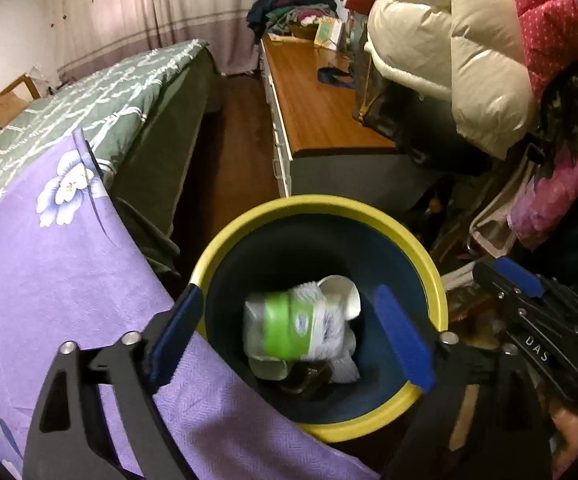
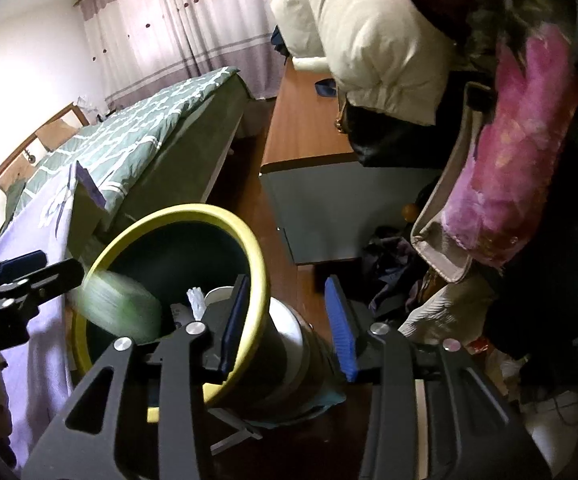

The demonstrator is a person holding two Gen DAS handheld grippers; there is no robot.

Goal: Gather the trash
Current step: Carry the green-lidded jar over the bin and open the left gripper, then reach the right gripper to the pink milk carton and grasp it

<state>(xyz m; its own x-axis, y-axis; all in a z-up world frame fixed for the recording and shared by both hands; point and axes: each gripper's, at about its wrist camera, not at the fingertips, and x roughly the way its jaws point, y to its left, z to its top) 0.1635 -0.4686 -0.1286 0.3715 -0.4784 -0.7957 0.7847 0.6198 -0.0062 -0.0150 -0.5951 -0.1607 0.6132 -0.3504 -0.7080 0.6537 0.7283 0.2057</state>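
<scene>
Two hand-held grippers frame a round bin with a yellow rim and dark blue inside. The left gripper hangs over its mouth with its blue-padded jaws spread wide and nothing between them; no earlier view tells more. Below it, a clear plastic bottle with a green-and-white label shows inside the bin above white crumpled paper and a white cup, blurred in the right wrist view. The right gripper straddles the bin's near rim, one blue pad inside the wall and one outside; whether the pads press on the wall cannot be told. A purple flowered cloth touches the bin's left edge. Beyond, a narrow strip of dark wooden floor runs between a bed with a green patterned cover and a low cabinet with a brown wooden top. Puffy cream and pink jackets crowd the right side, leaving little room there.
</scene>
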